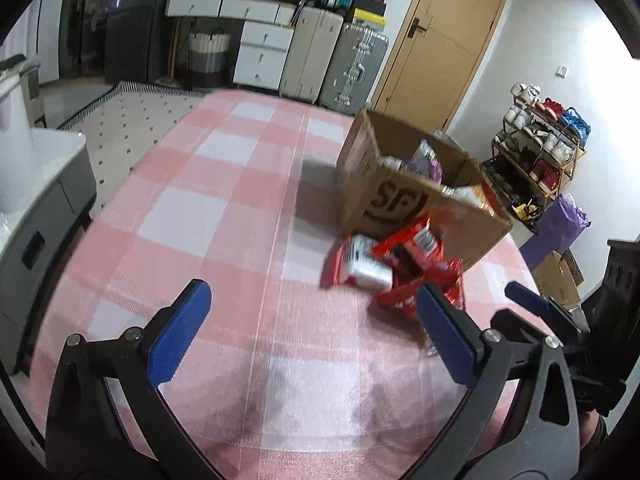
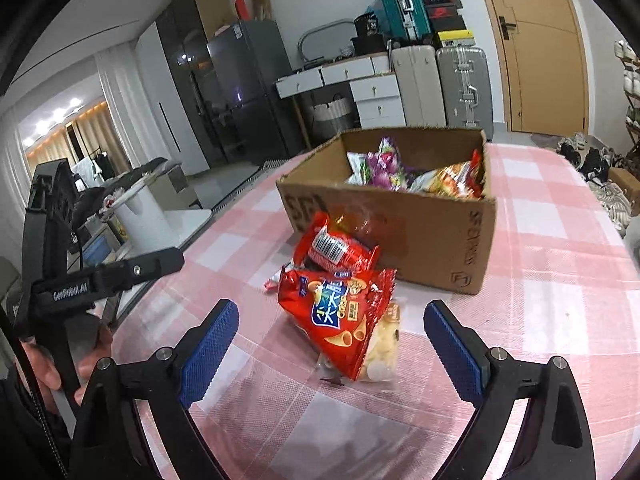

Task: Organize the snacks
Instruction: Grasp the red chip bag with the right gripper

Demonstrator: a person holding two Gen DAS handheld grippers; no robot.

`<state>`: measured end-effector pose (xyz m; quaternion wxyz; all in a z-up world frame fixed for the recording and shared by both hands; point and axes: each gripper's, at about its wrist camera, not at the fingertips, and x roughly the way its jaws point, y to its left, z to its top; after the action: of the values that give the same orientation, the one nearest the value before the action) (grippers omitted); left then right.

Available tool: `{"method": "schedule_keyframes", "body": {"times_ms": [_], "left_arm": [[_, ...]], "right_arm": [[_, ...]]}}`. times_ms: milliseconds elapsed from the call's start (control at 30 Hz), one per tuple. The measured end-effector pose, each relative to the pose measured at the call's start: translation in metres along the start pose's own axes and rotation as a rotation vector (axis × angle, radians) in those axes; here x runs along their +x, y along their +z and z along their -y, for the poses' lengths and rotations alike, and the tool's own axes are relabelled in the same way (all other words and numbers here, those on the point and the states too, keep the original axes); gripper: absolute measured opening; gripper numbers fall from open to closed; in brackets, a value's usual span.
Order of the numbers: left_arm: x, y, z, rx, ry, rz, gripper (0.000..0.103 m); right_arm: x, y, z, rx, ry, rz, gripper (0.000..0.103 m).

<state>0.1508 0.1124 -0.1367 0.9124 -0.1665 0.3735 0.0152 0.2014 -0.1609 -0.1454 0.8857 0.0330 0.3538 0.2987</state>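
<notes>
A cardboard box (image 2: 436, 236) holding several snack packs stands on the pink checked table (image 2: 552, 280); it also shows in the left wrist view (image 1: 384, 200). In front of it lie a red chips bag (image 2: 340, 312), a red pack with a barcode (image 2: 336, 250) and a clear bag of pale snacks (image 2: 384, 352). The same pile (image 1: 392, 268) appears blurred in the left wrist view. My right gripper (image 2: 332, 344) is open and empty, just short of the chips bag. My left gripper (image 1: 312, 328) is open and empty, left of the pile. The right gripper's blue fingertip (image 1: 524, 296) shows at the right.
A grey cabinet (image 1: 44, 216) stands left of the table. Suitcases (image 2: 444, 84), white drawers (image 2: 372, 92) and a wooden door (image 2: 540, 48) are behind. A shoe rack (image 1: 536, 152) and a purple bag (image 1: 560, 224) stand to the right.
</notes>
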Motion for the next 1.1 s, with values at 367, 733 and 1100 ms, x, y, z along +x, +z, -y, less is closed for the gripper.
{"method": "schedule_keyframes", "body": {"times_ms": [367, 733, 1100], "left_arm": [[0.022, -0.015, -0.009, 0.011, -0.017, -0.031, 0.102], [0.030, -0.019, -0.013, 0.021, -0.034, -0.036, 0.102], [0.035, -0.022, -0.016, 0.008, -0.031, -0.078, 0.102]], "right_arm": [[0.054, 0.010, 0.000, 0.008, 0.008, -0.068, 0.095], [0.096, 0.011, -0.005, -0.006, -0.031, -0.133, 0.089], [0.095, 0.010, 0.007, 0.056, 0.066, -0.110, 0.054]]}}
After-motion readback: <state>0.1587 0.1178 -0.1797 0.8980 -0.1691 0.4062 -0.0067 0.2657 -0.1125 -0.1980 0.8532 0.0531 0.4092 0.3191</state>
